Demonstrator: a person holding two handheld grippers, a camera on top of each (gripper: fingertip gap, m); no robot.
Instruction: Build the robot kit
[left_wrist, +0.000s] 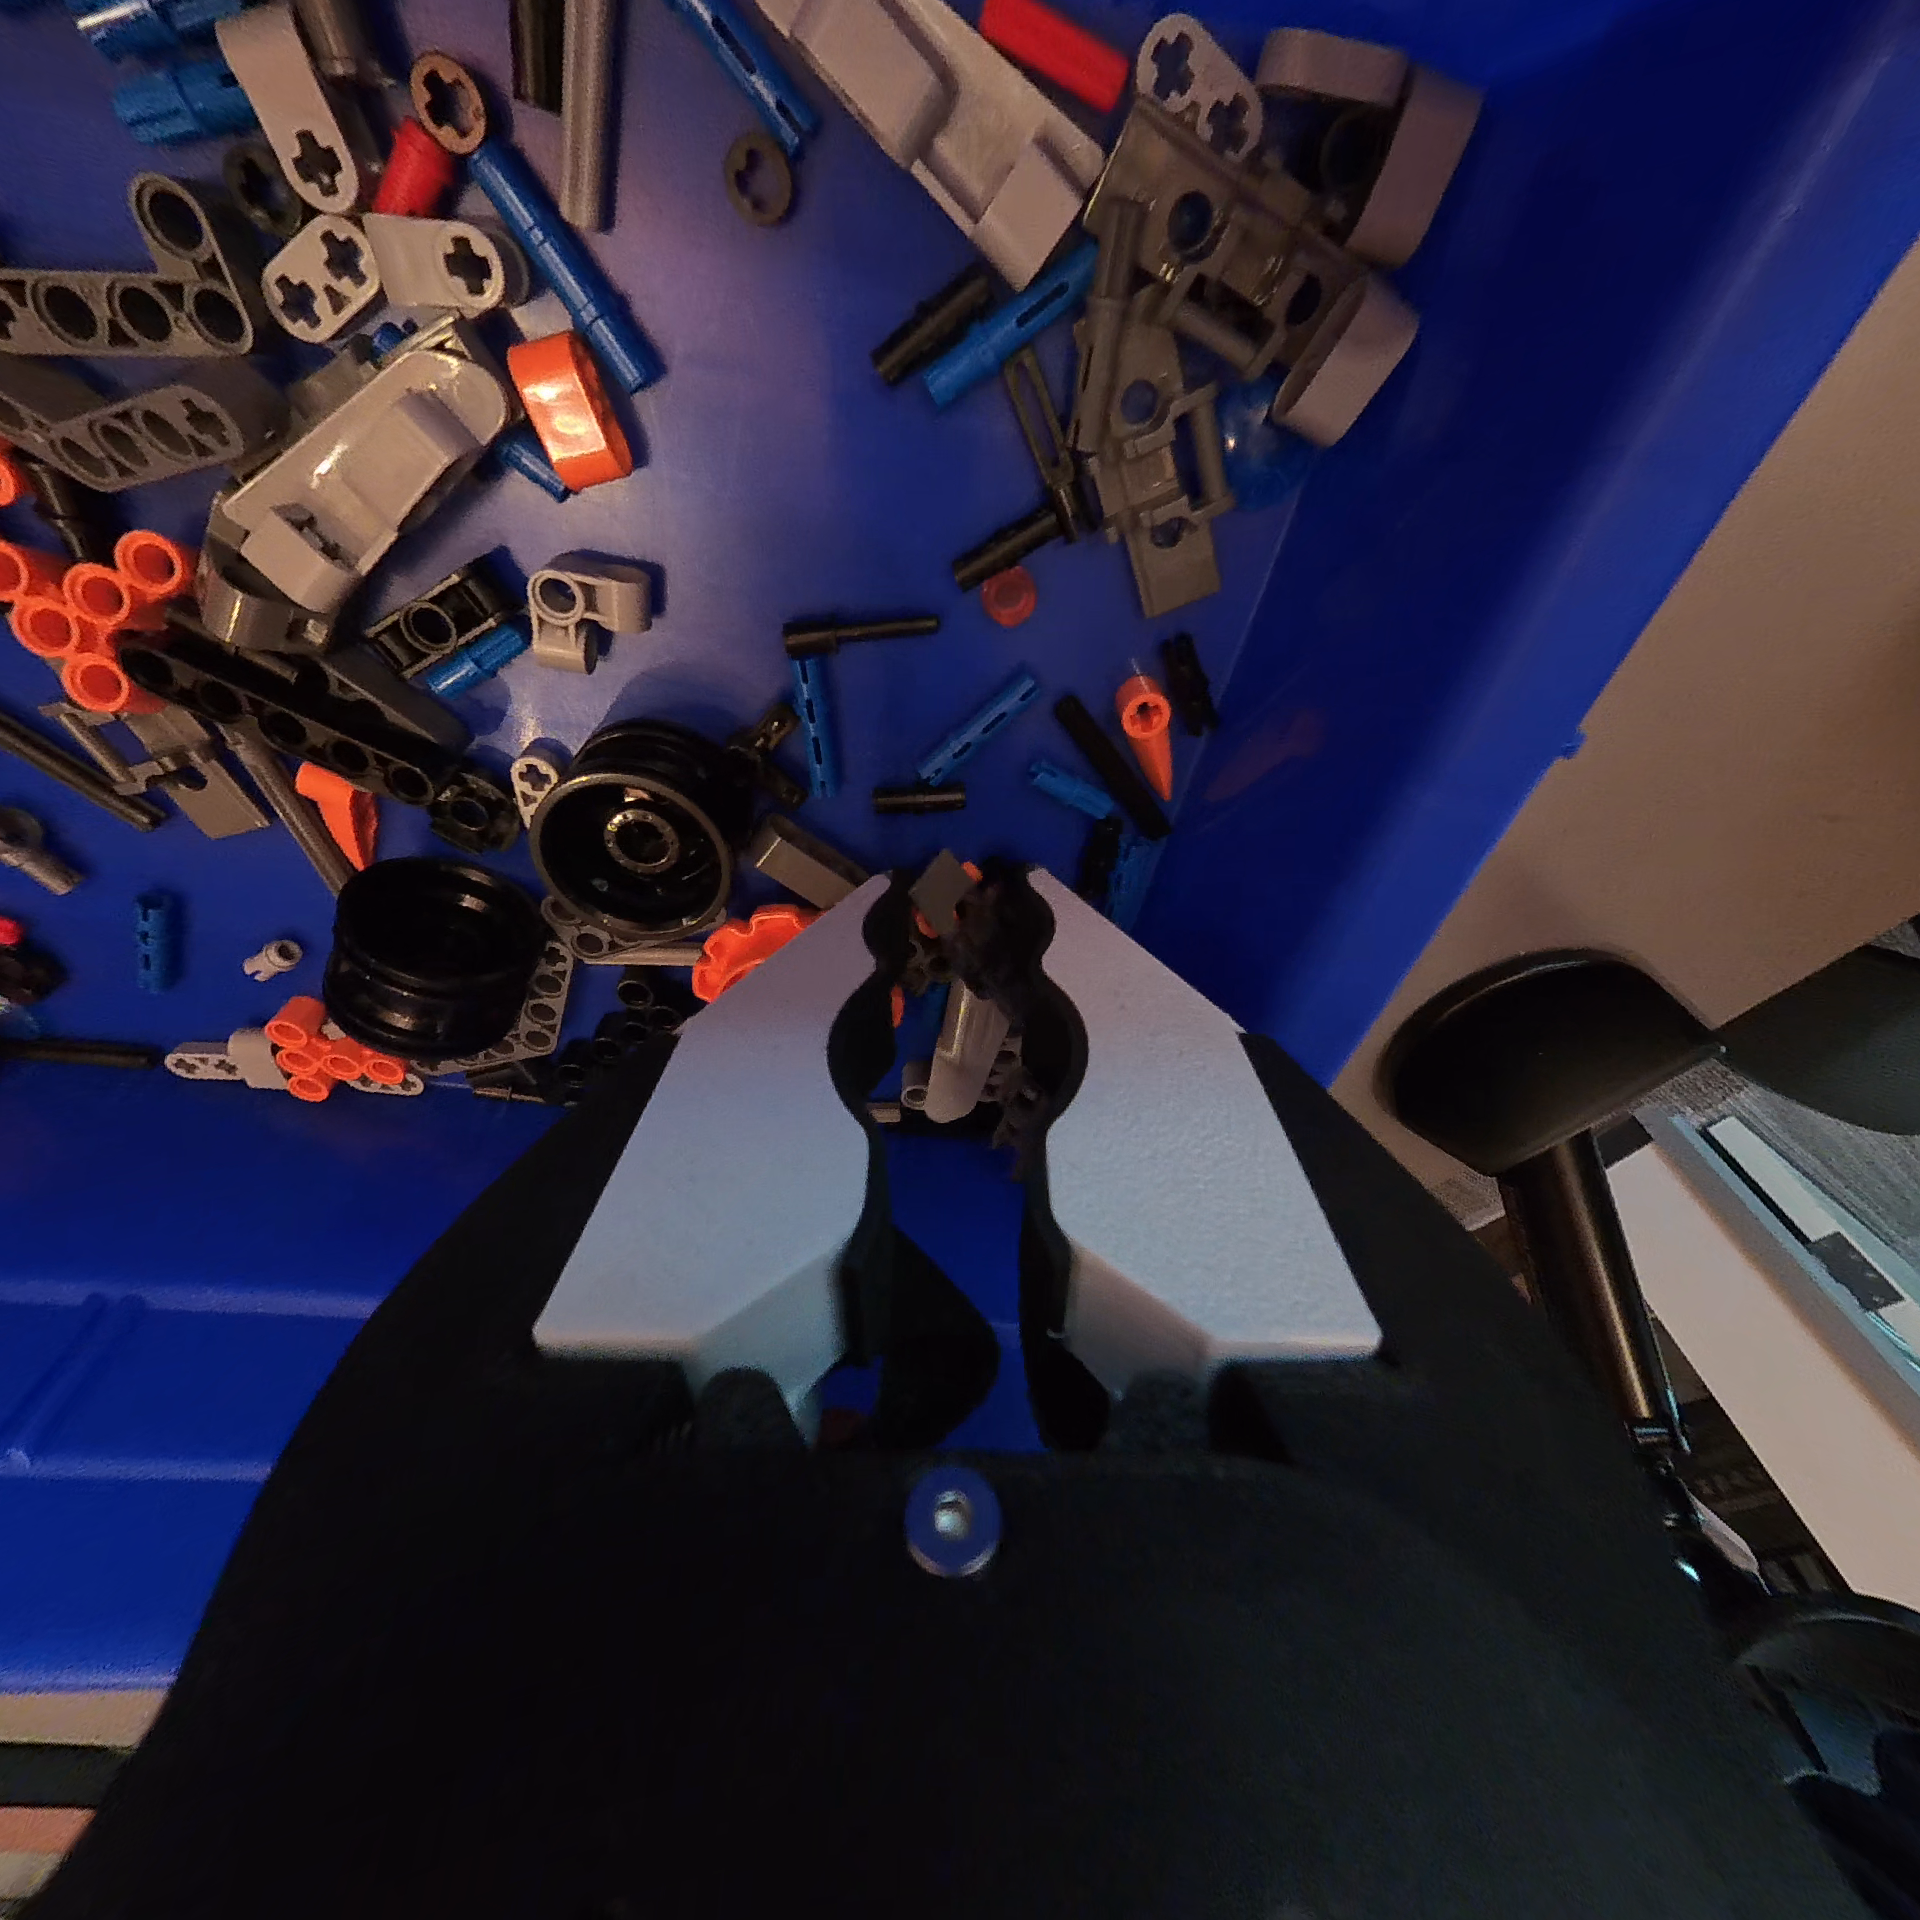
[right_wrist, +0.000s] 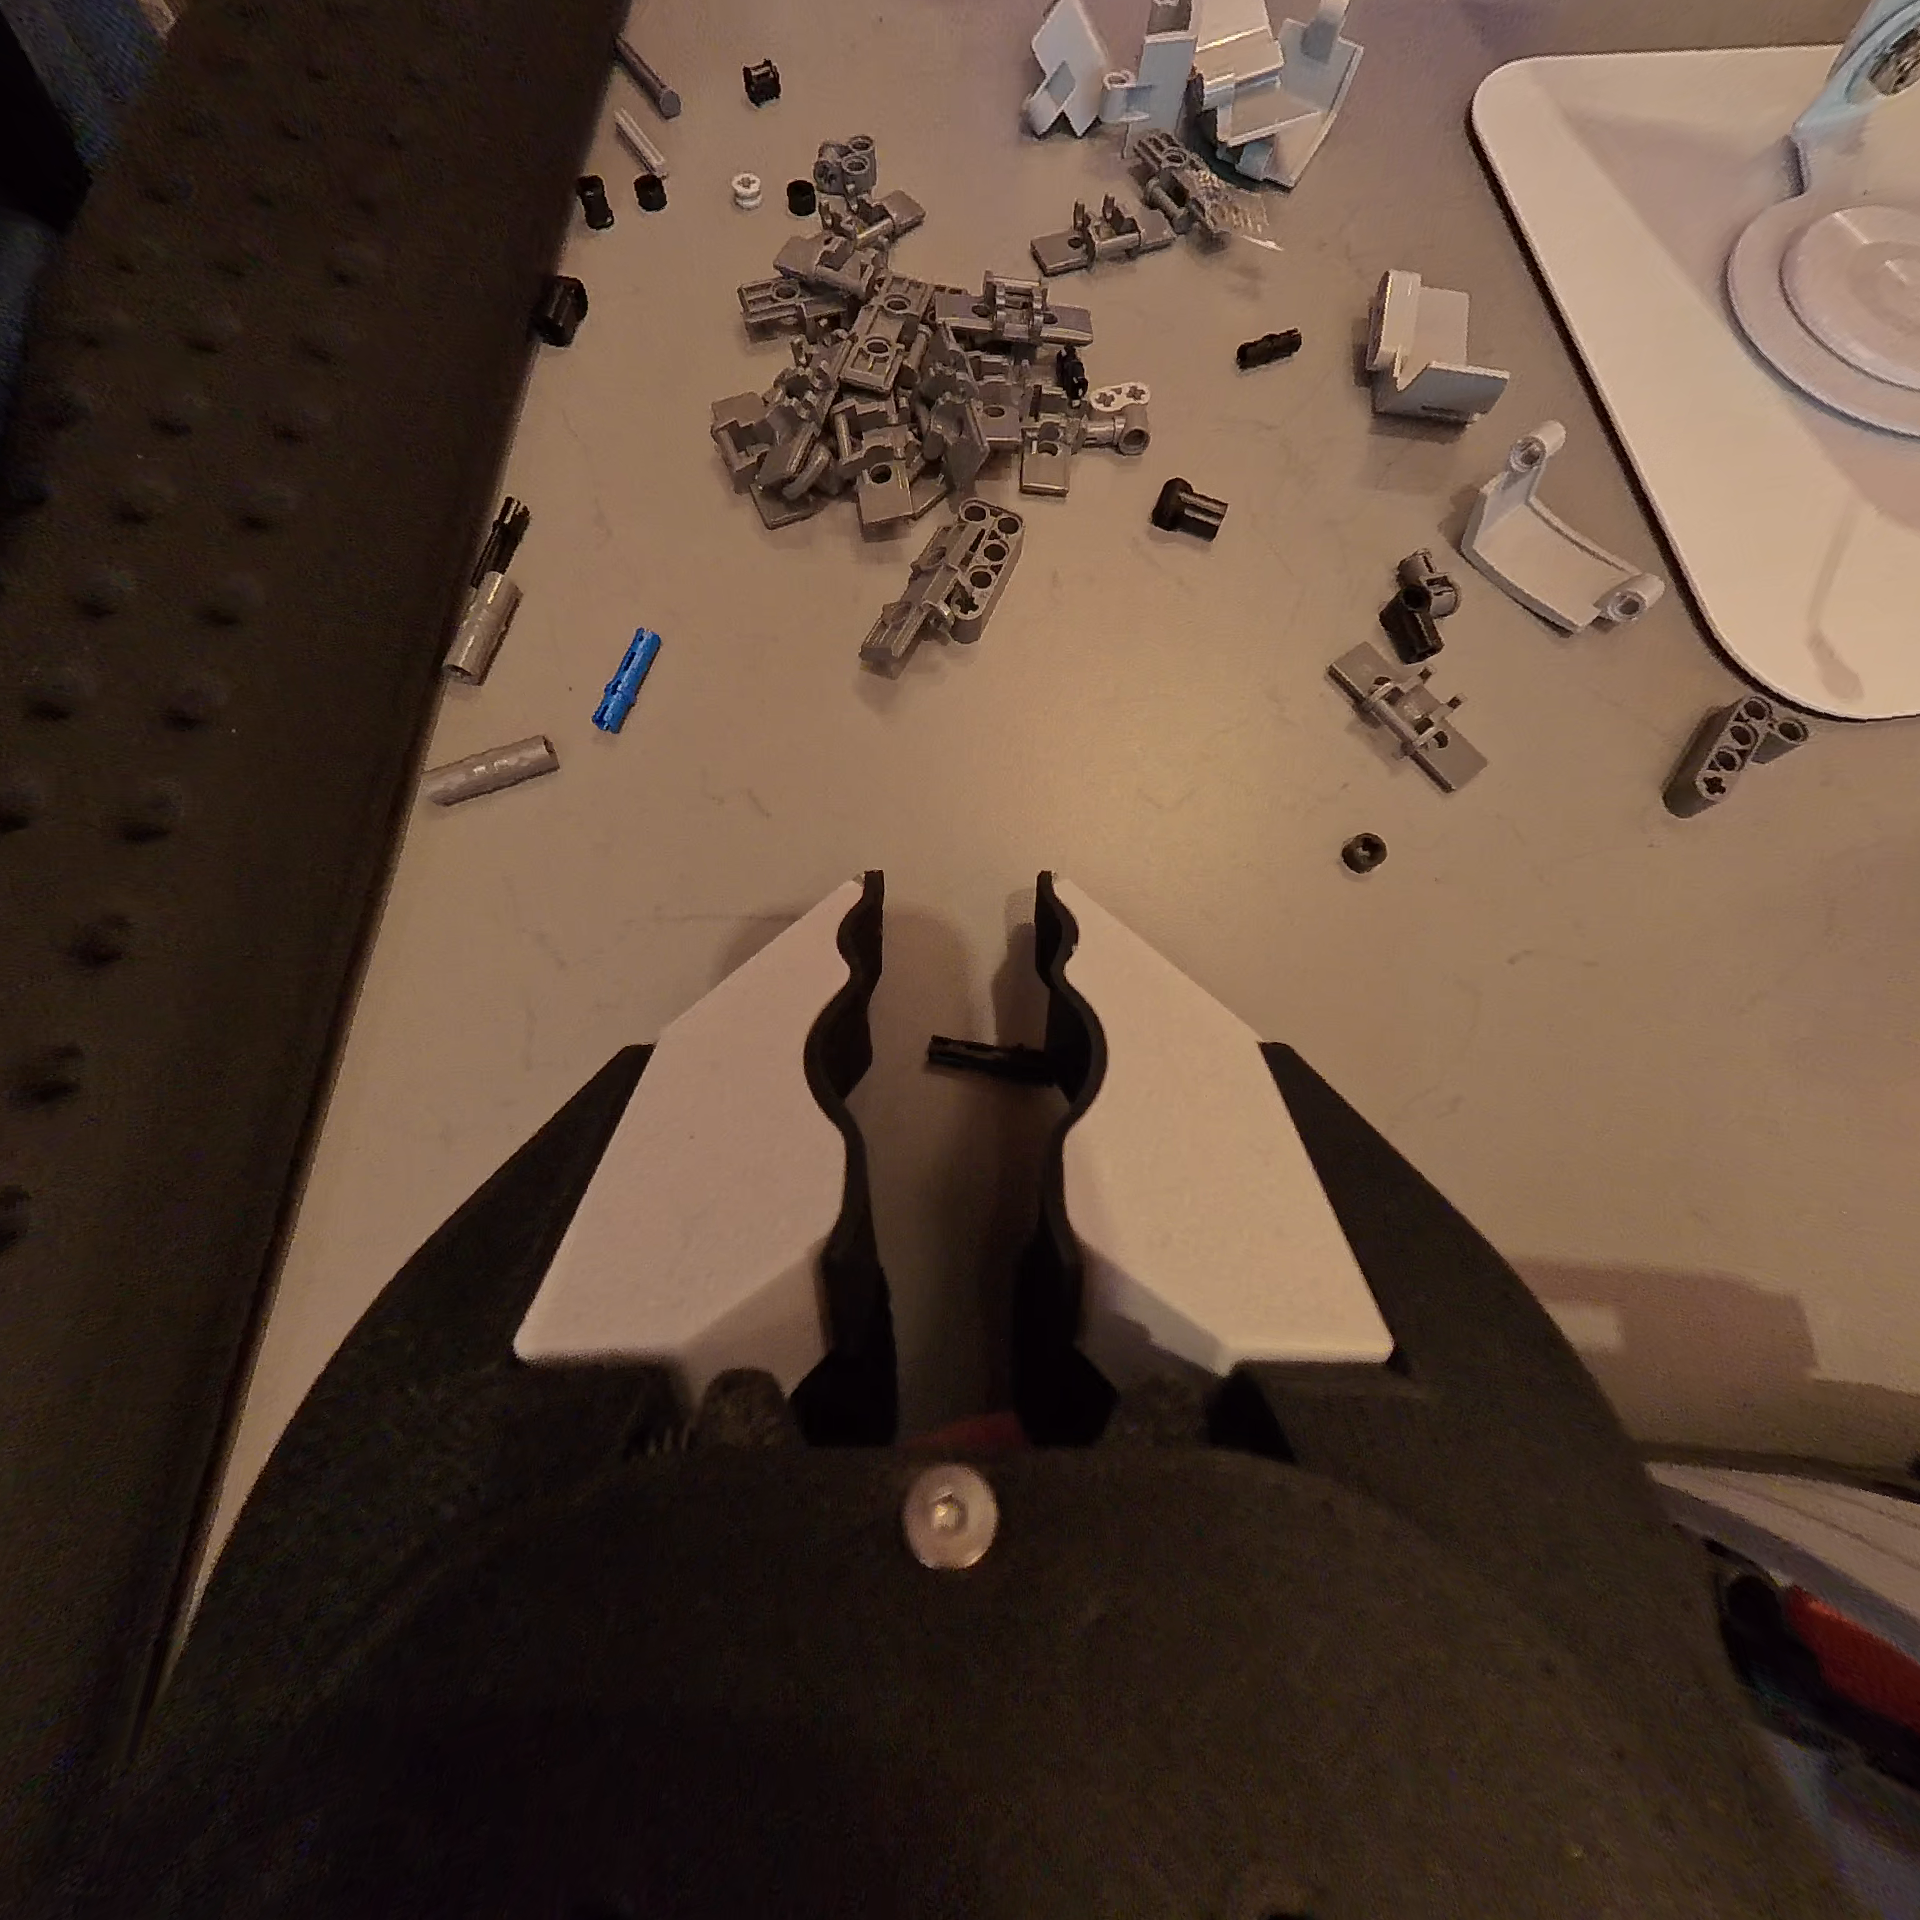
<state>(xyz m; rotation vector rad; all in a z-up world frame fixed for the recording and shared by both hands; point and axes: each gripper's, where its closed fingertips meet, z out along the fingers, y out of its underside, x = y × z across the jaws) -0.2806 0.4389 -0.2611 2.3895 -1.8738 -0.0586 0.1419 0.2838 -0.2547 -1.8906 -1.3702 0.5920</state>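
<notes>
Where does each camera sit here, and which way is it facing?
Left wrist view: rides the left tongs, looking down into a blue bin of mixed building pieces; the tongs are nearly closed around a small cluster of pieces.
Right wrist view: rides the right tongs, looking down at a tabletop with a grey pile of pieces; tongs open over a black pin.
Shared: no common object; only matching white-and-black tongs.

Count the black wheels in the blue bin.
2: first wheel left of the left gripper tips; second wheel lower left of the first. The gripper may hide more.
</notes>
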